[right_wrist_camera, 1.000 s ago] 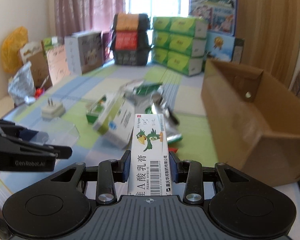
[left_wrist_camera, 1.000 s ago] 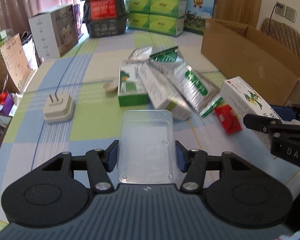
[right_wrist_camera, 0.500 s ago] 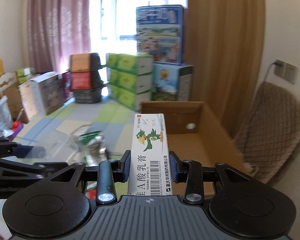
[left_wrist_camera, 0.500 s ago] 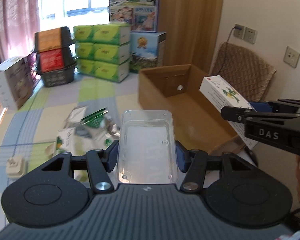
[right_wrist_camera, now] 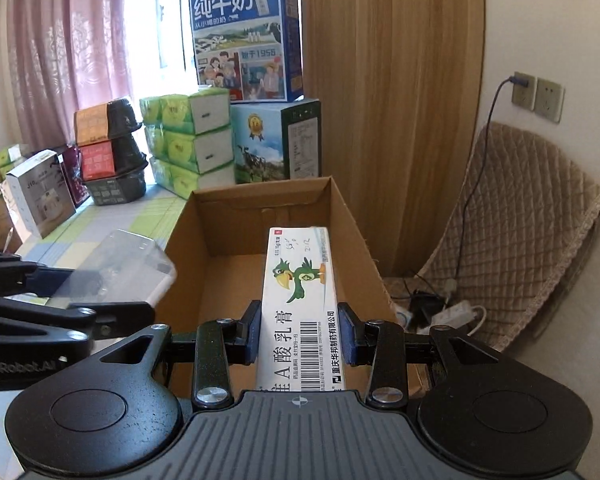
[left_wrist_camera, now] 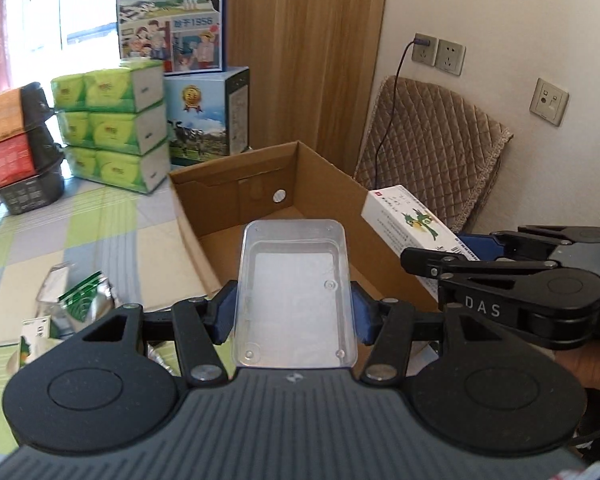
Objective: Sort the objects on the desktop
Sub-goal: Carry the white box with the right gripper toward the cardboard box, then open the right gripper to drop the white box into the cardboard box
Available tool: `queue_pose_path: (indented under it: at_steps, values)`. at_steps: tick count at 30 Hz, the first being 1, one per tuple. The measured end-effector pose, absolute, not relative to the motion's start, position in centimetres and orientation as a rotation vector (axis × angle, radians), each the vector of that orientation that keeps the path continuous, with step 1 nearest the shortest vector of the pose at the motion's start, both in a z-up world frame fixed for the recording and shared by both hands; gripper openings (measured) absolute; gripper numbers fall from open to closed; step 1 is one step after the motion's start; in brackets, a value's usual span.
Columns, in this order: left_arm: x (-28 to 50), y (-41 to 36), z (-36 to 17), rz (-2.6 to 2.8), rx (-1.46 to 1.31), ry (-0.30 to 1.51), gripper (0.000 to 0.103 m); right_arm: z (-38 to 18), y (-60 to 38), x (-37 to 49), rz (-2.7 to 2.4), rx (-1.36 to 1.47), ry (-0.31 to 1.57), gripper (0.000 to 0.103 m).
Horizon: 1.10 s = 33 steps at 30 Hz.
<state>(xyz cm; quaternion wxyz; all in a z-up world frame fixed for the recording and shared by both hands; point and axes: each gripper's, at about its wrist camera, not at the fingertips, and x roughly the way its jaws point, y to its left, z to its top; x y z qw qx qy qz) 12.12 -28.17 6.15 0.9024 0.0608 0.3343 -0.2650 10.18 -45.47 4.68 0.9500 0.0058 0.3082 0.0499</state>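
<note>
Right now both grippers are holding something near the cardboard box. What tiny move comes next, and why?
Probably lower the right gripper a little and let go. Its white carton already hangs over the open cardboard box, whose visible floor looks bare. The left gripper, shut on the clear tray, can follow.

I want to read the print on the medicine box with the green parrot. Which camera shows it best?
The right wrist view: the medicine box fills the centre, printed face up, between the right gripper fingers. The left wrist view shows the box only small and slanted at the right edge.
</note>
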Motion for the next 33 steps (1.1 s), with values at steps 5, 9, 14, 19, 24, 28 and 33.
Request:
queue_pose_path:
  at_steps: [5, 9, 14, 19, 24, 28, 33]
  values:
    - [13.5, -29.2, 5.1, -0.557, 0.126, 0.711, 0.052, 4.1, -45.9, 11.9, 0.089, 0.006, 0.64, 0.036]
    - [14.3, -29.7, 4.3, -0.555, 0.125, 0.722, 0.052, 3.5, -46.1, 12.8, 0.082, 0.01, 0.654, 0.036]
    - [15.2, -30.3, 3.3, -0.558, 0.127, 0.734, 0.052, 2.9, -46.3, 13.6, 0.08, 0.019, 0.664, 0.036]
    - [15.7, -30.4, 2.8, -0.558, 0.145, 0.749, 0.063, 2.4, -46.7, 14.0, 0.073, 0.028, 0.676, 0.036]
    - [15.3, -28.9, 3.1, -0.536, 0.129, 0.735, 0.063, 2.2, -46.6, 14.0, 0.076, 0.031, 0.678, 0.036]
    - [14.9, -27.6, 3.6, -0.515, 0.128, 0.726, 0.064, 2.3, -46.1, 13.9, 0.086, 0.04, 0.673, 0.036]
    - [14.4, -26.0, 4.2, -0.48, 0.111, 0.729, 0.067, 2.9, -46.1, 13.8, 0.104, 0.08, 0.645, 0.041]
